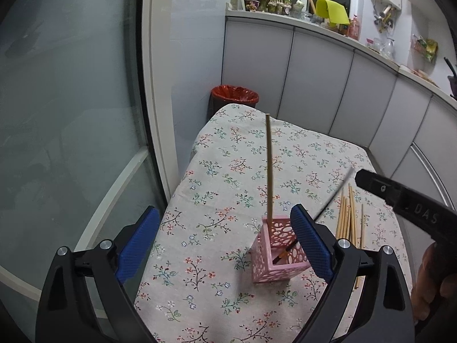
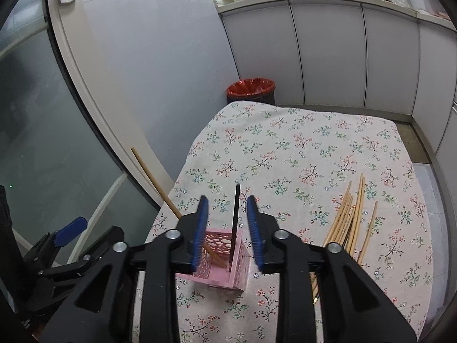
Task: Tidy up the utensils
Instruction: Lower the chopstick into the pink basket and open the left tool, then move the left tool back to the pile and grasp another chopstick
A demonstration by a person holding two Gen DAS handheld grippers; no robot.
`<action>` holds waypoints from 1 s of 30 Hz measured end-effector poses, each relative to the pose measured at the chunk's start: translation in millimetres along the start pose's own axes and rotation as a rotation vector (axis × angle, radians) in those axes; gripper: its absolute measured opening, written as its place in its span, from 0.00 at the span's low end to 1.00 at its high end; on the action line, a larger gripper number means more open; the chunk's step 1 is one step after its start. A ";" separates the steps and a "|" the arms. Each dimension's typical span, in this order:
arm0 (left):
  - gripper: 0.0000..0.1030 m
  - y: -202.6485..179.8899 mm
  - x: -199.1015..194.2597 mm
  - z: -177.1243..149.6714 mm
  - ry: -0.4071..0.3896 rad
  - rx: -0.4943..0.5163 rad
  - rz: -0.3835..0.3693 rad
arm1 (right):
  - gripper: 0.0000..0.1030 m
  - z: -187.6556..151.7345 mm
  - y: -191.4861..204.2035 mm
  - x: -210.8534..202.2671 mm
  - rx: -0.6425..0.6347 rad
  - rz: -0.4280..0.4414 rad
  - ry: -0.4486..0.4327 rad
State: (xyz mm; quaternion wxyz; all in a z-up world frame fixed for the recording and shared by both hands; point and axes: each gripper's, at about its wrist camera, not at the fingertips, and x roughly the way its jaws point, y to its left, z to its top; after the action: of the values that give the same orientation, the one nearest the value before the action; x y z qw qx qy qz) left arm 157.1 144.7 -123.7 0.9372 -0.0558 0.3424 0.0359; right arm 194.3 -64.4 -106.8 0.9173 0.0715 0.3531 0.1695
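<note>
A pink perforated holder stands on the flowered tablecloth. Two chopsticks are in it: a pale wooden chopstick and a dark chopstick. My right gripper is open, its blue pads on either side of the dark chopstick without touching it. My left gripper is open and empty, just left of the holder. A pile of several wooden chopsticks lies on the cloth to the right of the holder.
A bin with a red liner stands beyond the table's far edge. A glass door runs along the left and grey cabinets along the back and right. A hand is at the right edge.
</note>
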 end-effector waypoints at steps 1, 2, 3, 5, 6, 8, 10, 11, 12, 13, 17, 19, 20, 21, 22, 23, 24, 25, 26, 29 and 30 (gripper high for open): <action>0.88 -1.6 -1.5 0.4 0.000 0.003 -0.005 | 0.38 0.8 -3.5 -8.2 0.001 -0.006 -0.011; 0.88 -3.8 -3.8 0.4 -0.001 0.008 -0.011 | 0.42 1.3 -8.3 -16.9 0.004 -0.011 -0.021; 0.88 -6.1 -5.5 0.4 -0.001 0.014 -0.015 | 0.45 1.8 -14.5 -26.0 0.011 -0.018 -0.030; 0.88 -11.6 -10.0 0.3 -0.003 0.025 -0.024 | 0.57 2.7 -25.5 -38.9 0.021 -0.035 -0.045; 0.88 -15.6 -13.4 0.4 -0.003 0.031 -0.033 | 0.60 2.8 -32.3 -46.6 0.024 -0.046 -0.053; 0.88 -22.5 -18.7 0.4 -0.008 0.040 -0.051 | 0.66 1.5 -48.2 -62.4 0.027 -0.080 -0.065; 0.88 -33.7 -25.4 0.6 -0.016 0.055 -0.070 | 0.74 -1.0 -63.5 -73.2 0.036 -0.113 -0.068; 0.88 -40.5 -28.8 0.4 -0.020 0.066 -0.081 | 0.79 -2.5 -72.2 -77.8 0.045 -0.129 -0.070; 0.91 -47.1 -31.2 0.2 -0.022 0.075 -0.089 | 0.80 -4.7 -84.5 -83.5 0.061 -0.150 -0.070; 0.92 -56.8 -34.9 -0.7 -0.028 0.091 -0.103 | 0.82 -6.1 -92.7 -85.4 0.072 -0.164 -0.067; 0.92 -93.0 -43.6 -4.0 -0.037 0.160 -0.138 | 0.87 -16.4 -129.1 -91.0 0.129 -0.224 -0.040; 0.92 -111.8 -44.5 -5.9 -0.037 0.193 -0.149 | 0.92 -23.3 -141.7 -91.2 0.142 -0.246 -0.029; 0.92 -120.8 -43.4 -7.1 -0.032 0.207 -0.153 | 0.93 -25.9 -147.4 -91.5 0.140 -0.262 -0.031; 0.92 -129.6 -41.3 -8.3 -0.026 0.219 -0.156 | 0.93 -28.5 -151.6 -91.8 0.130 -0.287 -0.037; 0.92 -136.2 -39.2 -8.8 -0.020 0.227 -0.157 | 0.93 -30.5 -154.1 -91.5 0.120 -0.307 -0.039; 0.92 -142.5 -36.5 -10.0 -0.015 0.234 -0.156 | 0.93 -32.4 -158.2 -91.0 0.108 -0.325 -0.041; 0.93 -151.6 -32.2 -11.4 -0.009 0.239 -0.157 | 0.93 -34.2 -162.3 -91.1 0.103 -0.332 -0.051; 0.93 -156.1 -29.9 -12.7 -0.009 0.241 -0.161 | 0.93 -36.1 -166.5 -91.2 0.104 -0.339 -0.060; 0.93 -163.0 -26.1 -14.1 -0.011 0.244 -0.161 | 0.93 -38.1 -171.4 -91.2 0.106 -0.349 -0.066; 0.93 -179.6 -16.7 -17.1 -0.033 0.247 -0.150 | 0.93 -42.1 -185.5 -90.0 0.099 -0.377 -0.065; 0.93 -185.6 -13.2 -18.5 -0.039 0.248 -0.143 | 0.93 -42.4 -188.5 -89.7 0.097 -0.384 -0.063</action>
State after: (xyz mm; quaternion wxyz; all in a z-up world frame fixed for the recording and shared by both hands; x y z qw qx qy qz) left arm 154.9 -42.1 -114.4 0.9436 0.0368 0.3211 -0.0726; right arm 152.7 -272.1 -129.5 0.9389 0.0520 0.3390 -0.0280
